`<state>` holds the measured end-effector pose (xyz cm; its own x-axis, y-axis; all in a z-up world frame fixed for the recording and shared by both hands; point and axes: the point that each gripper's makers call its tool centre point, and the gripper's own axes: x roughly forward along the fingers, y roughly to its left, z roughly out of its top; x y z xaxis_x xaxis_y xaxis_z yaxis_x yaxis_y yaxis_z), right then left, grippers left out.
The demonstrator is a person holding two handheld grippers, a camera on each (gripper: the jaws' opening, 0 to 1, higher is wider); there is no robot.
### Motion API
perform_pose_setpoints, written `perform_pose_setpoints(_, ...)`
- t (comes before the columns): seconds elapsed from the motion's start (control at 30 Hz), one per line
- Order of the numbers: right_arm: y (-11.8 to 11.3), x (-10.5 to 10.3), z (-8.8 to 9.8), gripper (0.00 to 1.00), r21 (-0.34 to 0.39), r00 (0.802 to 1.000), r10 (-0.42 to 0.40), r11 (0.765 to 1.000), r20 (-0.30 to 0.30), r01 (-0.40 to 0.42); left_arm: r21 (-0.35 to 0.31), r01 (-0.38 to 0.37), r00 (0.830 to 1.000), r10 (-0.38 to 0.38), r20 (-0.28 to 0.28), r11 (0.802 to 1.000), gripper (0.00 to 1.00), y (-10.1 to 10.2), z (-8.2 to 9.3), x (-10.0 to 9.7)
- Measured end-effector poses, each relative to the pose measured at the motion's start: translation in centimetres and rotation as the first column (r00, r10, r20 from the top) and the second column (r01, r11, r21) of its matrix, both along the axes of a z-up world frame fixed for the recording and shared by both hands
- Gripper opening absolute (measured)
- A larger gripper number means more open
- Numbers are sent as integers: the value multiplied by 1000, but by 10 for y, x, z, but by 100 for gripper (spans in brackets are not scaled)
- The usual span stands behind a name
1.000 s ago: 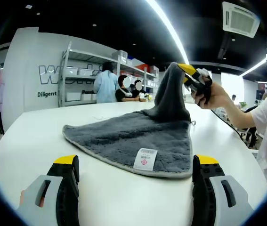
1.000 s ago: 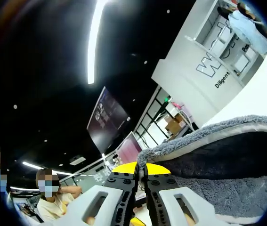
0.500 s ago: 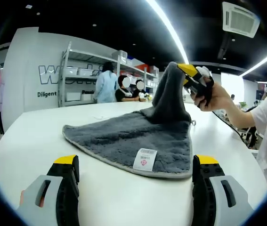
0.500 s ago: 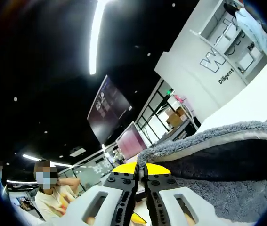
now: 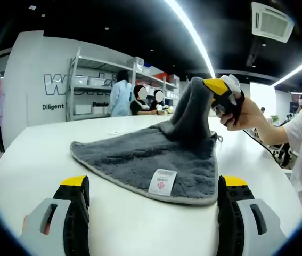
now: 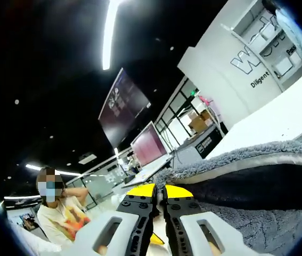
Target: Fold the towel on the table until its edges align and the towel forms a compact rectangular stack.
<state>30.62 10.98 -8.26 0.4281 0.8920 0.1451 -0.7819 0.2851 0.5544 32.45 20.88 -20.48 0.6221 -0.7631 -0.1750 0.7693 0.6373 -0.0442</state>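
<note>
On the white desk (image 5: pixel 44 154) lies the grey towel (image 5: pixel 140 160), one corner pinched up by the right gripper (image 5: pixel 214 88); it drapes limp and light. Left gripper (image 5: pixel 153 200) hovers wide, nearest the labelled hem.

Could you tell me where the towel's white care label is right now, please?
In the left gripper view, the white label sits on the near edge of the grey towel, flat on the white table, just beyond the left gripper.
</note>
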Motion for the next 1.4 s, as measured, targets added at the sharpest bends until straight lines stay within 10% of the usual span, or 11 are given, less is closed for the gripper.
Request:
perform_pose_setpoints(0.47,16,-9,-18,1,-65,999,50,997,-7,-50,3,0,1000,0,-4,1000,99,-1,-1,0)
perform_pose_setpoints(1.0,6,-3,34,1,2,996,2,1000,87,-2,3,2,1000,-2,-2,1000,99,-2,-1,-2)
perform_pose_setpoints(1.4,25,-4,8,1,-20,999,36,999,33,-36,5,7,1000,-7,-5,1000,99,-3,-2,-4)
